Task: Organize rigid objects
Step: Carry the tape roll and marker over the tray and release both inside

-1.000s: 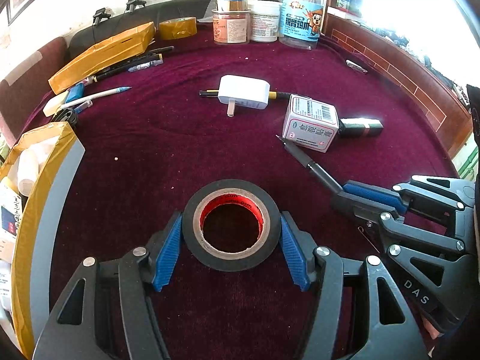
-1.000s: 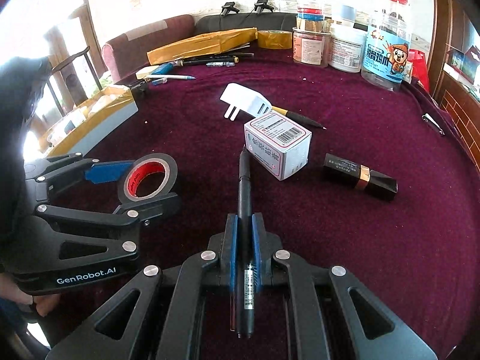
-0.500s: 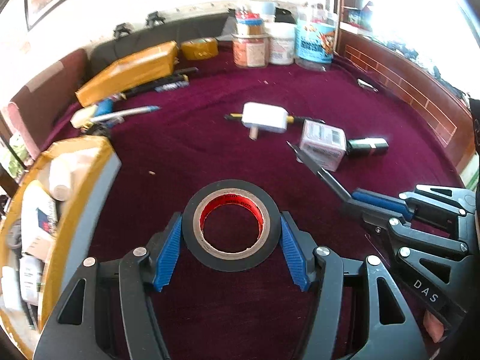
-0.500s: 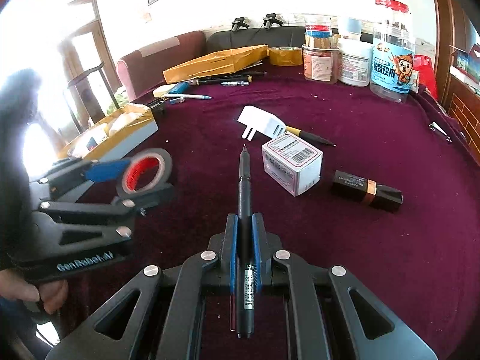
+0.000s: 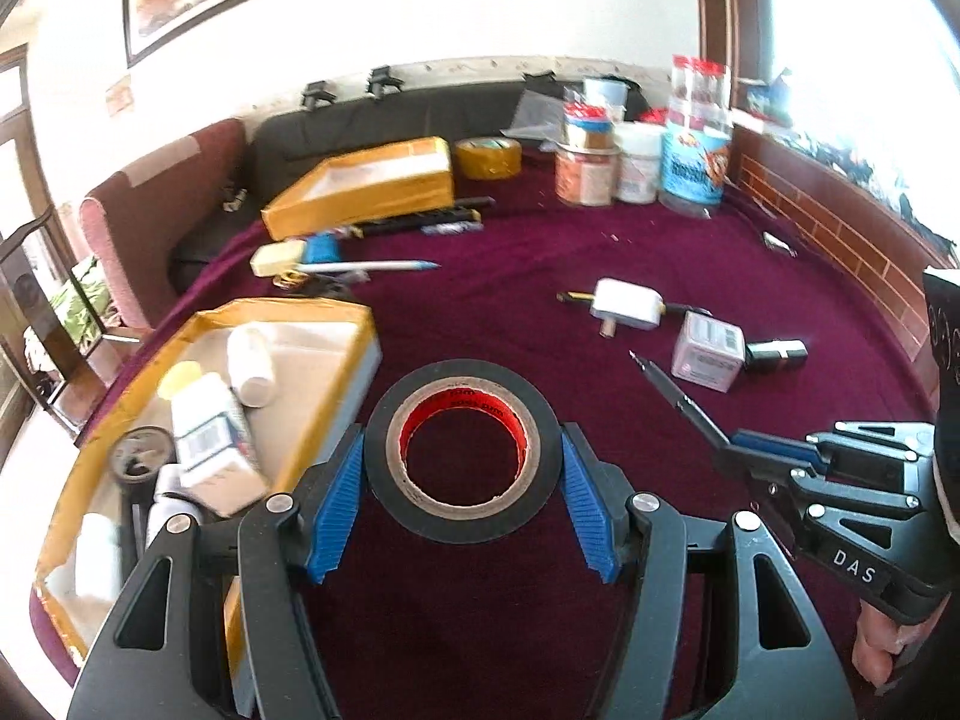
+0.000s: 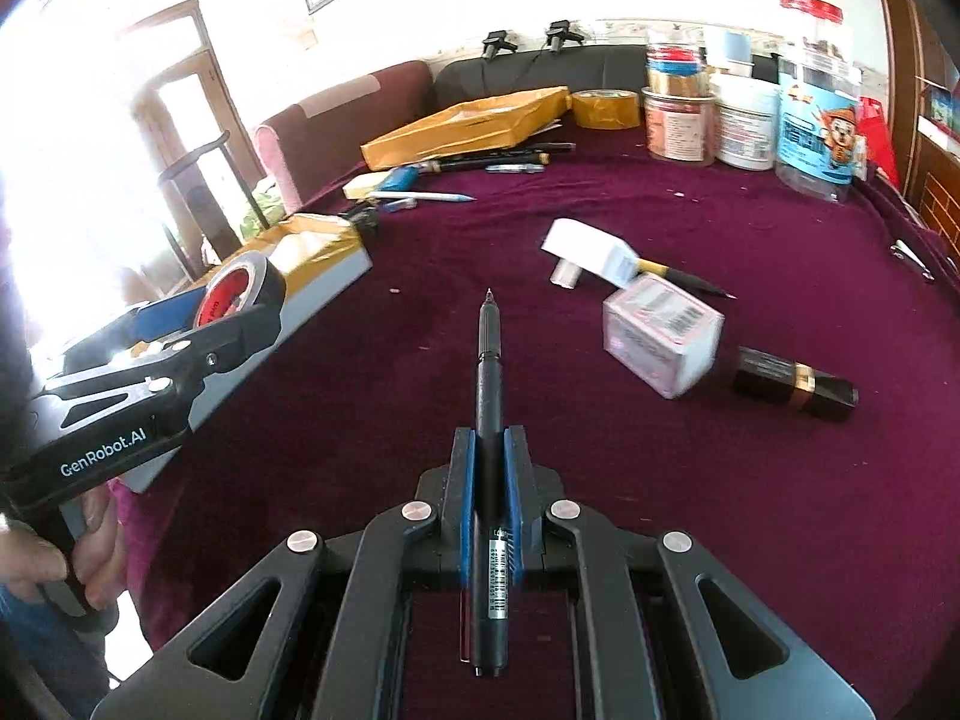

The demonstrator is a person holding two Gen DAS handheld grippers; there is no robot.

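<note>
My left gripper (image 5: 459,474) is shut on a black tape roll (image 5: 384,450) with a red core and holds it above the maroon cloth, just right of an open yellow-edged box (image 5: 336,324) that holds bottles and small cartons. My right gripper (image 6: 489,450) is shut on a black pen (image 6: 489,372) that points forward, lifted off the table. In the right wrist view the left gripper (image 6: 240,306) with the tape roll (image 6: 264,288) is at the left, by the box (image 6: 336,264). In the left wrist view the right gripper (image 5: 774,450) and the pen (image 5: 678,393) are at the right.
On the cloth lie a white plug adapter (image 6: 591,249) over a pencil, a small white carton (image 6: 660,336) and a black lipstick tube (image 6: 792,381). At the back are a second yellow box (image 6: 474,123), pens, a yellow tape roll (image 6: 606,108) and several jars (image 6: 744,126).
Both grippers have risen and swung left with their loads. The left gripper now has the tape roll beside the open box. The pen has come clear of the small carton.
</note>
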